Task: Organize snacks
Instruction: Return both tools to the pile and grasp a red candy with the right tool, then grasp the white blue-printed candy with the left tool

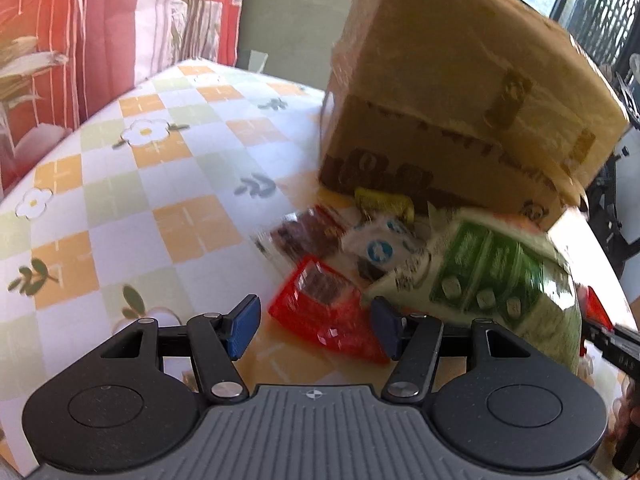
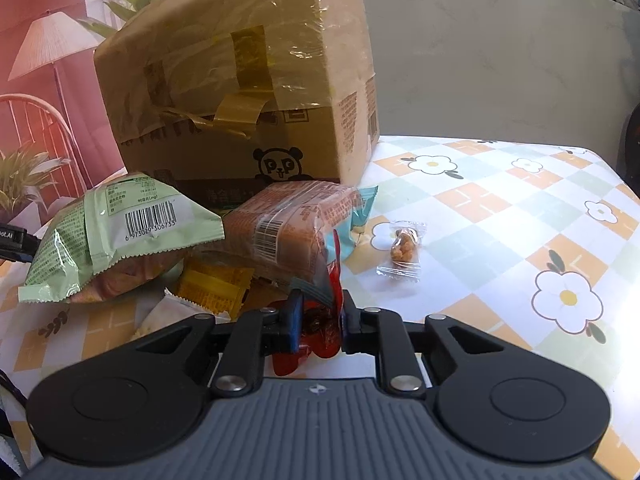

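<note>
A heap of snacks lies on the checked tablecloth against a taped cardboard box (image 1: 460,92) (image 2: 240,92). It holds a green bag (image 1: 500,276) (image 2: 116,232), a brown wrapped cake (image 2: 288,224), a yellow packet (image 2: 212,284), a white-blue packet (image 1: 380,244) and a red clear packet (image 1: 324,308). My left gripper (image 1: 312,324) is open, its blue pads either side of that red packet, just above it. My right gripper (image 2: 318,320) is shut on a red-wrapped snack (image 2: 320,328) at the heap's near edge.
A small clear-wrapped nut candy (image 2: 402,248) lies alone on the cloth right of the heap. The tablecloth (image 1: 140,184) spreads to the left of the box and to the right (image 2: 520,208). The other gripper shows at the right edge in the left wrist view (image 1: 612,340).
</note>
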A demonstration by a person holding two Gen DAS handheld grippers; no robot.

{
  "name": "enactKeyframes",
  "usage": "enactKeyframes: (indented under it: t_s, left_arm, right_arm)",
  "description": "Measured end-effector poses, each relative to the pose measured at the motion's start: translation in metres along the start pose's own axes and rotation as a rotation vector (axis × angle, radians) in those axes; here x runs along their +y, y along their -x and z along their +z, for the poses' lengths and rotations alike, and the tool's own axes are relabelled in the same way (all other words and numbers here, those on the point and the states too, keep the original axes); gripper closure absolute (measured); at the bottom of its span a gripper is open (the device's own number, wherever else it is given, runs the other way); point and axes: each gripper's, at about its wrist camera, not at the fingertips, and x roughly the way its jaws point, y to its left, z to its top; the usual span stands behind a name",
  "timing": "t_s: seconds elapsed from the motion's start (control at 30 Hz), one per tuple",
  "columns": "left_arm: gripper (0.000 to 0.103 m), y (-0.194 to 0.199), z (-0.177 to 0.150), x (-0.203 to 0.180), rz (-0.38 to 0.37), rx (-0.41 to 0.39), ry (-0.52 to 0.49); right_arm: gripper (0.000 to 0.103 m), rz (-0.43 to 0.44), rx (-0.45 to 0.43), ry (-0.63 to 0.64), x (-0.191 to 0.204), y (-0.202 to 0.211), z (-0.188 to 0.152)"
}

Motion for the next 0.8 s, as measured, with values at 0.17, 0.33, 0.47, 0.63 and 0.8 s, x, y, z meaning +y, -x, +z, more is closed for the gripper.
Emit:
enactKeyframes:
  t_s: [0.17,0.33,0.47,0.63,0.8]
  left_arm:
    - [0.042,0.002,0.027,0.009,0.017,-0.091,-0.006]
    - [0.042,-0.025,0.048,-0.003,-0.026,-0.065,-0.100]
    - [0.041,-0.041,0.047,-0.022,-0.088,-0.029,-0.162]
    - [0.040,-0.052,0.038,-0.042,-0.130,0.011,-0.228]
    - [0.037,-0.053,0.030,-0.046,-0.119,0.012,-0.276]
  right_arm:
    - [0.084,0.002,0.000,-0.004,0.000,0.000,-0.001]
    - [0.084,0.002,0.000,-0.008,0.001,0.000,-0.001]
    - [0.084,0.001,-0.001,-0.010,0.001,0.000,-0.001]
    - [0.084,0.005,0.000,-0.018,0.001,0.000,0.000]
    - [0.084,0.006,0.000,-0.023,0.001,0.000,-0.001]
